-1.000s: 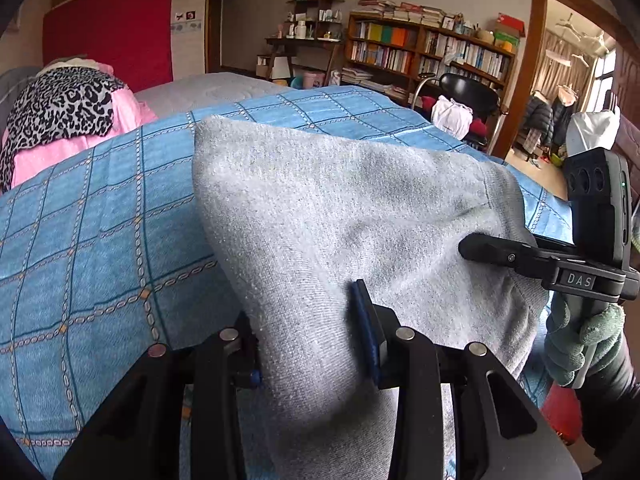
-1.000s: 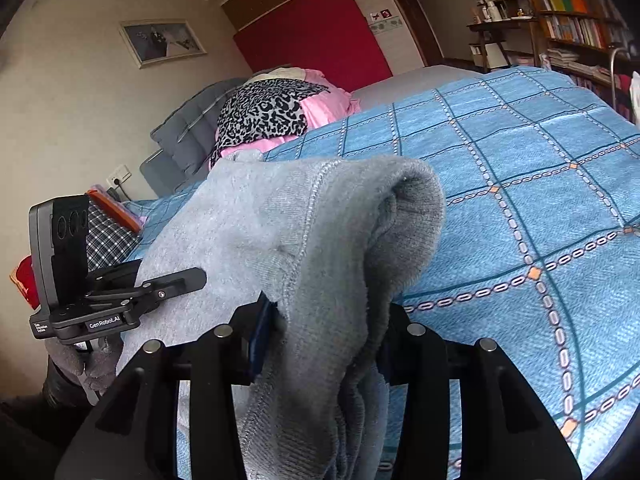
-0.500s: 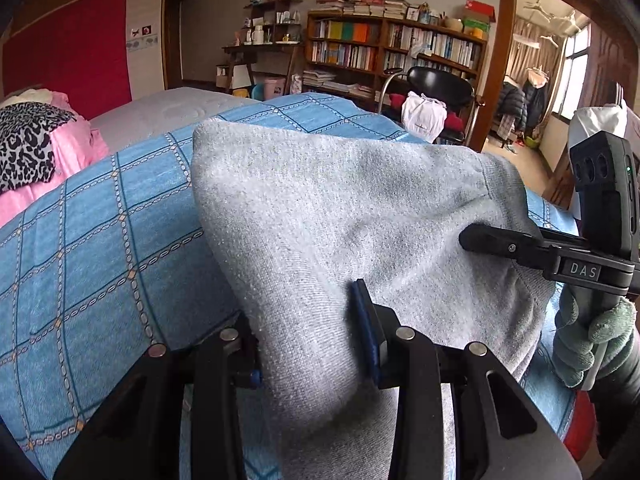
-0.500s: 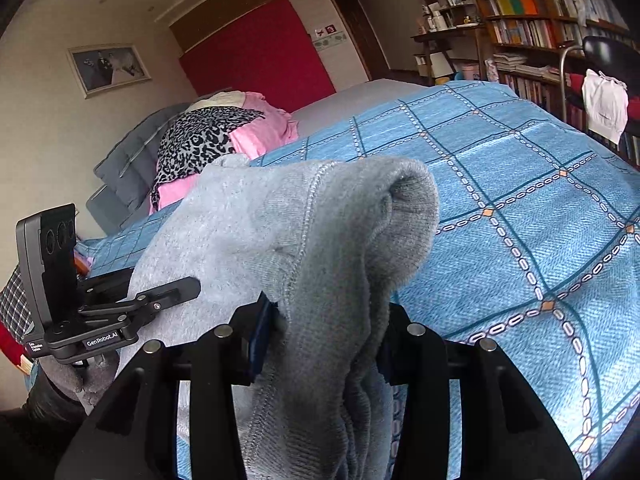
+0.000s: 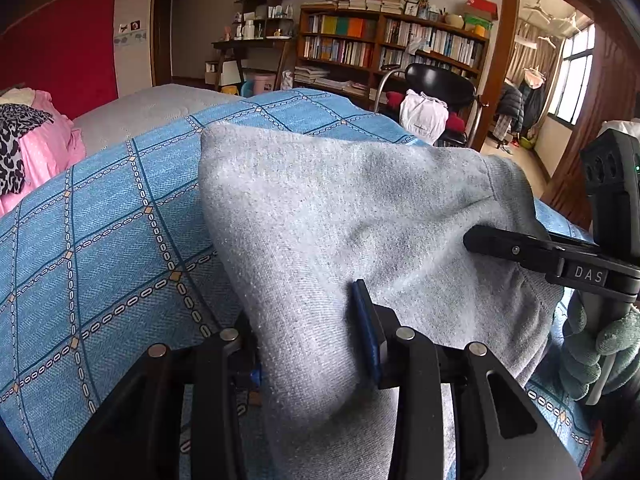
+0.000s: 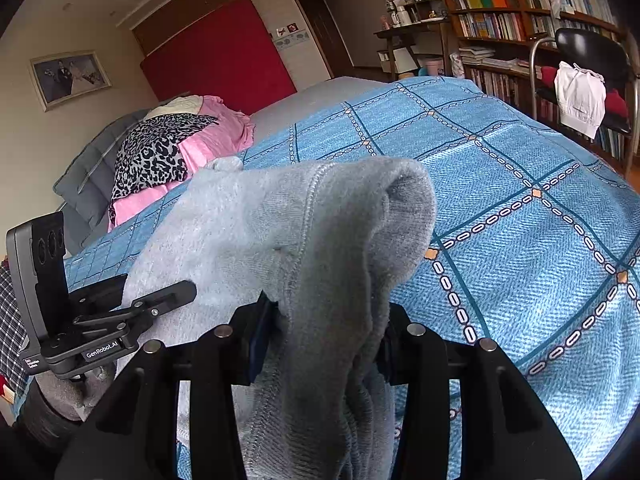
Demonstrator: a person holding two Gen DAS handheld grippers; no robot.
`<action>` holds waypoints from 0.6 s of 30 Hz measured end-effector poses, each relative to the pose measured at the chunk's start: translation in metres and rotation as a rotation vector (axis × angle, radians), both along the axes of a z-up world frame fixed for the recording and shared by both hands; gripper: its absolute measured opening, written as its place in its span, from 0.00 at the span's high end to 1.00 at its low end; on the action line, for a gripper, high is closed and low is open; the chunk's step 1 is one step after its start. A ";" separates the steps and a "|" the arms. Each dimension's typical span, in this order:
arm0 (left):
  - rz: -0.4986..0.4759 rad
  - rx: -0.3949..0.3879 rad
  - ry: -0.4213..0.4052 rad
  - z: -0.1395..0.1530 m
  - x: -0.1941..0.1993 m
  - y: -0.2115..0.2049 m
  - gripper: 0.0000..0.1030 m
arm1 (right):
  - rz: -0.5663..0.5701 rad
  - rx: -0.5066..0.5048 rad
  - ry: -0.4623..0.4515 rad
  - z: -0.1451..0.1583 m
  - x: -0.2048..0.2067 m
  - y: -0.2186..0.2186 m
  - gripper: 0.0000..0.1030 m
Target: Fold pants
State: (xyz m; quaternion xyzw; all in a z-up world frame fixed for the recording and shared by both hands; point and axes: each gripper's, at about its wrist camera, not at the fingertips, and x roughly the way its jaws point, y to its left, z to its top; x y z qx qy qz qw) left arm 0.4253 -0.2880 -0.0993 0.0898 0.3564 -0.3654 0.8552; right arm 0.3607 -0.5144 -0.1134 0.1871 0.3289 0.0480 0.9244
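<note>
- Left hand-held gripper (image 5: pixel 310 344) clamped on grey pants (image 5: pixel 360 208); right hand-held gripper (image 6: pixel 324 344) pinching a bunched fold of them.
- Readable: "DAS" on right unit, "GenRobot.AI" on left.
- Pants lifted over blue checked bed (image 6: pixel 520 184).
- Beyond, bookshelf (image 5: pixel 392 48).

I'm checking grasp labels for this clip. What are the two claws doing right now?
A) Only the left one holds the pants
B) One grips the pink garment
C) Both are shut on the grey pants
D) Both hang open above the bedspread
C: the left claw and the right claw each pinch a bunch of the grey pants over the blue bedspread.
</note>
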 end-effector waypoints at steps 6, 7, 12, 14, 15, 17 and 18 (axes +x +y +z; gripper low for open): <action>0.004 0.006 0.040 -0.016 0.014 -0.002 0.64 | -0.009 0.006 0.033 -0.016 0.015 -0.006 0.57; 0.005 0.008 0.051 -0.019 0.015 -0.002 0.63 | -0.010 0.007 0.042 -0.018 0.016 -0.006 0.57; 0.041 0.005 0.094 -0.030 0.021 0.008 0.42 | -0.019 0.008 0.074 -0.026 0.019 -0.007 0.54; 0.058 0.023 0.082 -0.032 0.018 0.015 0.35 | -0.028 0.010 0.094 -0.029 0.019 -0.009 0.48; 0.059 0.027 0.081 -0.034 0.017 0.017 0.33 | -0.035 0.011 0.099 -0.029 0.019 -0.009 0.45; 0.069 0.025 0.083 -0.035 0.013 0.025 0.28 | -0.048 0.009 0.089 -0.027 0.015 -0.010 0.44; 0.078 0.024 0.083 -0.034 0.011 0.029 0.26 | -0.058 0.003 0.083 -0.024 0.011 -0.011 0.42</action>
